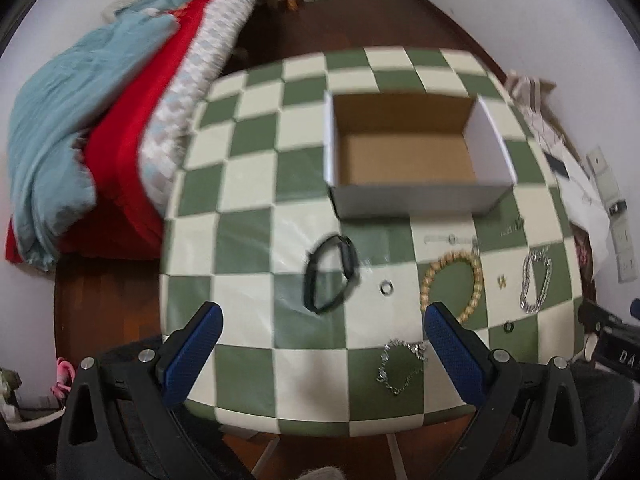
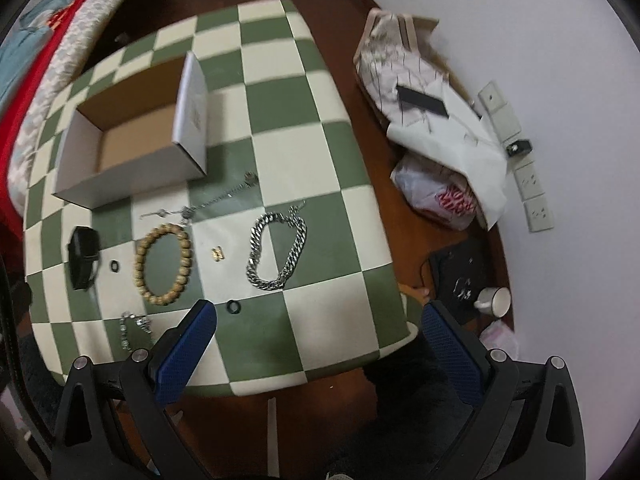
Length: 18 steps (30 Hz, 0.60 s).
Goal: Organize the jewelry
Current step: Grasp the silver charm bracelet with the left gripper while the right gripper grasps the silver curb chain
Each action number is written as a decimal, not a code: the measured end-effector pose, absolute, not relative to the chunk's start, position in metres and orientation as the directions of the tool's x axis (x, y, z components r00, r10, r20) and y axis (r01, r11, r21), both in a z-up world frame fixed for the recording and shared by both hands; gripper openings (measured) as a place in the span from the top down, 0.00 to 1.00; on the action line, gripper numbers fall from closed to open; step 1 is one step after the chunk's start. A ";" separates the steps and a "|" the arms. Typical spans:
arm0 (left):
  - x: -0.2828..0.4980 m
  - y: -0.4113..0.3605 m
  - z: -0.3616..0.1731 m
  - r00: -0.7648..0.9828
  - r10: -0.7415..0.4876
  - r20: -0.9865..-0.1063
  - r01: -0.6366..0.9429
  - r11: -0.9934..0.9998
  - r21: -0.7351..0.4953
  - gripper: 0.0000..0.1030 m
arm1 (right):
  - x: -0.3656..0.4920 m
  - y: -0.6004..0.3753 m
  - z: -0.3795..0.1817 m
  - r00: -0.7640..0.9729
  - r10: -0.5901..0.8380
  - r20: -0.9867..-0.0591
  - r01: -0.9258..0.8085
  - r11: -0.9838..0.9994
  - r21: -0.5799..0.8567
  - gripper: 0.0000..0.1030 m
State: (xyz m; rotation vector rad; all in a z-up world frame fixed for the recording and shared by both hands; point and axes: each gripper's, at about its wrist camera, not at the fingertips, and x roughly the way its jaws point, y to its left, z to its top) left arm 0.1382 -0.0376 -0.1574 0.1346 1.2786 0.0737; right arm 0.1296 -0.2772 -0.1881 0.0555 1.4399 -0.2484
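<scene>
An open cardboard box [image 1: 408,156] [image 2: 132,136] stands empty on the green-and-cream checkered table [image 1: 256,208] [image 2: 280,92]. In front of it lie a black watch band [image 1: 330,274] [image 2: 83,254], a small silver ring [image 1: 386,288], a wooden bead bracelet [image 1: 452,276] [image 2: 162,264], a heavy silver chain bracelet [image 1: 536,280] [image 2: 276,248], a thin silver bracelet [image 1: 402,364] [image 2: 132,330], a black ring [image 2: 234,306], a gold earring [image 2: 217,254] and a thin chain [image 2: 216,200]. My left gripper [image 1: 320,336] is open above the table's near edge. My right gripper [image 2: 316,332] is open near the front right corner.
A bed with red and teal covers [image 1: 100,120] lies left of the table. Bags and papers [image 2: 432,120] sit on the wood floor at the right wall, with a white cup [image 2: 496,300] and wall sockets [image 2: 532,192].
</scene>
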 end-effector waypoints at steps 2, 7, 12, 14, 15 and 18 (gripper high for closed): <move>0.137 -0.039 -0.176 0.248 0.124 -0.961 0.036 0.990 0.137 0.01 | 0.130 -0.280 -0.203 0.079 -0.135 -0.988 0.198 0.973 -0.117 0.00; 0.119 -0.041 -0.219 0.130 0.089 -0.988 0.060 0.993 0.097 0.01 | 0.125 -0.286 -0.229 0.036 -0.120 -0.992 0.206 0.972 -0.110 0.00; 0.105 -0.054 -0.242 0.088 0.063 -0.994 0.102 0.992 0.072 0.16 | 0.116 -0.291 -0.245 0.004 -0.102 -0.995 0.220 0.970 -0.098 0.00; 0.104 -0.059 -0.246 0.088 0.062 -0.994 0.114 0.991 0.071 0.17 | 0.113 -0.292 -0.250 0.000 -0.096 -0.995 0.223 0.970 -0.094 0.00; 0.104 -0.061 -0.248 0.095 0.060 -0.994 0.116 0.991 0.071 0.17 | 0.112 -0.293 -0.252 -0.002 -0.093 -0.996 0.225 0.970 -0.091 0.00; 0.104 -0.067 -0.248 0.110 0.053 -0.993 0.132 0.989 0.067 0.21 | 0.110 -0.297 -0.255 0.010 -0.059 -0.998 0.242 0.969 -0.055 0.08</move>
